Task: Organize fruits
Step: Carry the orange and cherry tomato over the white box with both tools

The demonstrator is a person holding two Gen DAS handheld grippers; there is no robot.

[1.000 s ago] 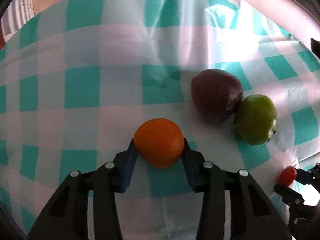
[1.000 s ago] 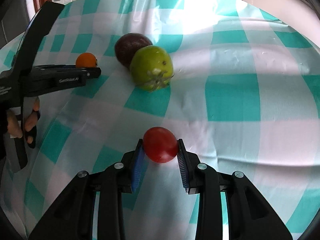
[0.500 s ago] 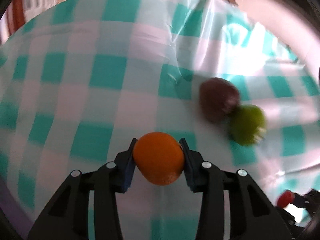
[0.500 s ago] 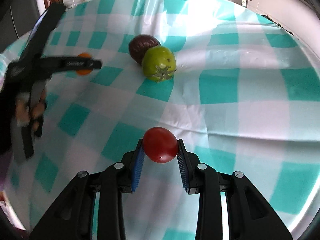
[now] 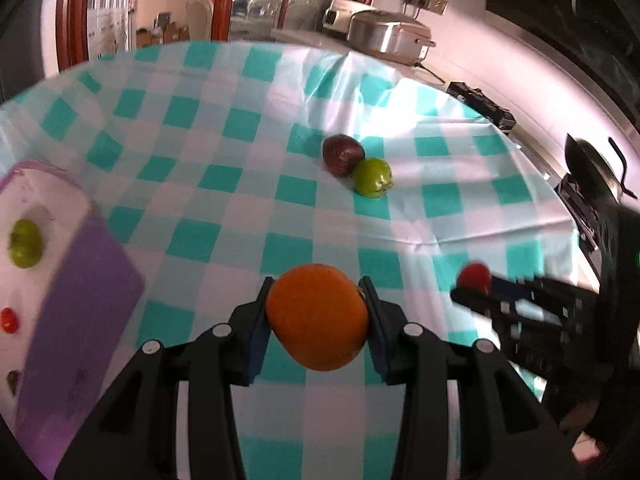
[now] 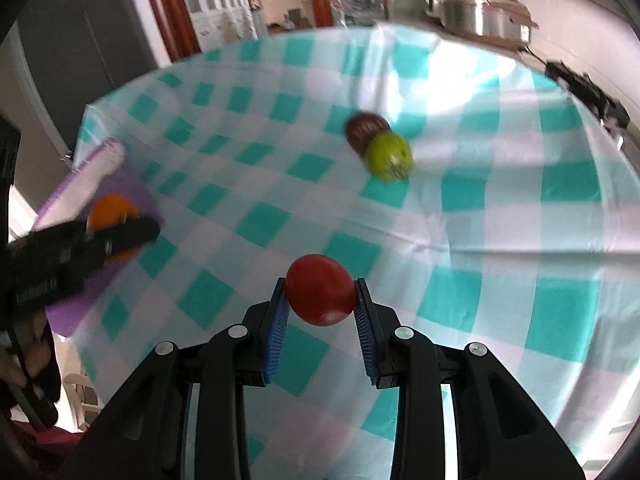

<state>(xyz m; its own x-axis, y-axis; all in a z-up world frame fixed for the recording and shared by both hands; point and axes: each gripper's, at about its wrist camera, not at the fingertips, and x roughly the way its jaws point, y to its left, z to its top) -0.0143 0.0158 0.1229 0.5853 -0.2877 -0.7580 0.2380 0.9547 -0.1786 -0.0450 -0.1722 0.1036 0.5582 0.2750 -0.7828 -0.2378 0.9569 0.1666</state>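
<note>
My left gripper [image 5: 318, 316] is shut on an orange [image 5: 318, 316] and holds it well above the checked tablecloth [image 5: 224, 184]. My right gripper [image 6: 320, 306] is shut on a red tomato [image 6: 320, 290], also lifted; it shows in the left wrist view [image 5: 474, 278] at right. A dark purple fruit [image 5: 343, 154] and a green tomato [image 5: 373, 177] touch each other on the cloth, far ahead. A purple tray with a white inside [image 5: 80, 280] stands at the left and holds a green fruit [image 5: 25, 242] and a small red one [image 5: 9, 319].
Metal cookware [image 5: 388, 38] and a dark pan [image 5: 592, 170] stand on the counter behind and right of the table. The table's edges fall away at left and right. A doorway with wooden frames [image 6: 176, 12] lies beyond.
Both grippers have risen and pulled back with their fruits. The table now looks smaller and the purple tray has come into view at the left.
</note>
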